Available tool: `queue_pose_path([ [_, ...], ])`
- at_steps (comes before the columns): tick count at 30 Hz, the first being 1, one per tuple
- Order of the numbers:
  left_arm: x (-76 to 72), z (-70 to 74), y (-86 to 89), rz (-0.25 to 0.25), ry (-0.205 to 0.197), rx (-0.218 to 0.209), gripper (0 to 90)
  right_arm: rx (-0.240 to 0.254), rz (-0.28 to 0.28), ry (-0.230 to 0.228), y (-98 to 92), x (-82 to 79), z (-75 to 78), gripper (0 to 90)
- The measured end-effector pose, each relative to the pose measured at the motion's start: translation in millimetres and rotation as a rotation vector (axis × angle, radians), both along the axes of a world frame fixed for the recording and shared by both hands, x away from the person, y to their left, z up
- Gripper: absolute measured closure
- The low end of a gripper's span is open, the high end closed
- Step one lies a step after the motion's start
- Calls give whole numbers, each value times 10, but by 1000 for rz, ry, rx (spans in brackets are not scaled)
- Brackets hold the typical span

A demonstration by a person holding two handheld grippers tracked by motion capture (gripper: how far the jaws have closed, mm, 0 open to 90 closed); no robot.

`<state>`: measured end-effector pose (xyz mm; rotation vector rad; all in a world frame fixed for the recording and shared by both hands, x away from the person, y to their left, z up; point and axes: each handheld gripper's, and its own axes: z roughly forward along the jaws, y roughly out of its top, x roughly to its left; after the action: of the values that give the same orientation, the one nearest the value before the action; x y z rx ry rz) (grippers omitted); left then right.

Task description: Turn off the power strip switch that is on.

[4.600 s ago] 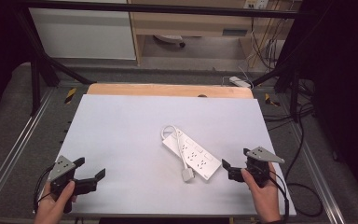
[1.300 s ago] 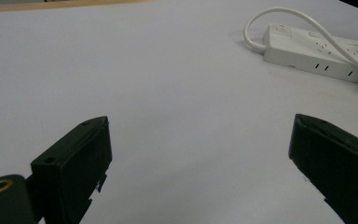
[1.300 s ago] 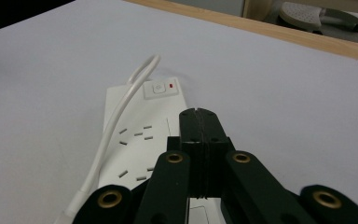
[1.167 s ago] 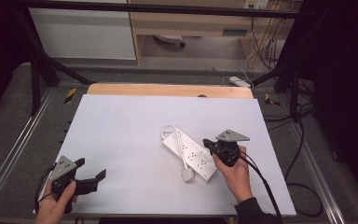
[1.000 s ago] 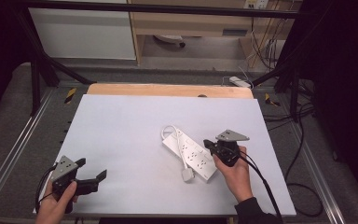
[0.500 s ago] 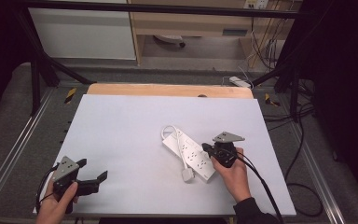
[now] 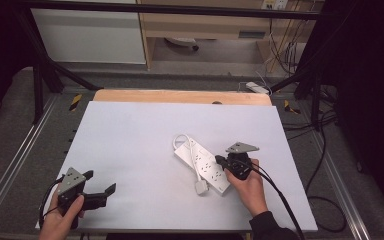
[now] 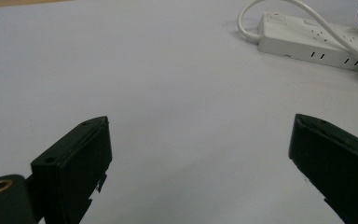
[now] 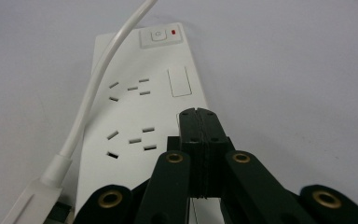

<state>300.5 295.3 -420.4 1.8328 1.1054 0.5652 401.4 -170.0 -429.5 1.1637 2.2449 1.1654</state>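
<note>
A white power strip [image 7: 203, 161] lies slantwise on the white table [image 7: 130, 145], right of centre. Its white cable [image 7: 192, 152] loops at the far end and runs back over the sockets to a plug [image 7: 200, 187]. My right gripper [image 7: 220, 160] is shut with nothing between its jaws. In the right gripper view its tips [image 9: 198, 113] hover low over the strip [image 9: 140, 107] beside the sockets, short of the switch with the red light [image 9: 161, 36]; I cannot tell whether they touch. My left gripper [image 7: 100, 182] rests open near the front left corner. In the left gripper view its jaws [image 8: 200, 122] frame bare table, the strip [image 8: 307, 44] far off.
A wooden board [image 7: 180, 96] borders the table's far edge. Metal rails [image 7: 15, 165] run along both sides. Black cables [image 7: 325, 200] and another power strip [image 7: 256, 87] lie on the floor at the right and behind.
Since the oldest frame the right gripper has come in from the table's right side to the power strip. Over the last second it crept slightly left over the strip. The left gripper stayed put.
</note>
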Motion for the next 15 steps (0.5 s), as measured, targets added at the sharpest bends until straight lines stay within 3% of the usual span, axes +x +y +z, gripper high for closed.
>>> queue_pose_path([
  [15,-8,7,-1,-10,-7,0,58,-15,-2,5,42,38,-53,900],
])
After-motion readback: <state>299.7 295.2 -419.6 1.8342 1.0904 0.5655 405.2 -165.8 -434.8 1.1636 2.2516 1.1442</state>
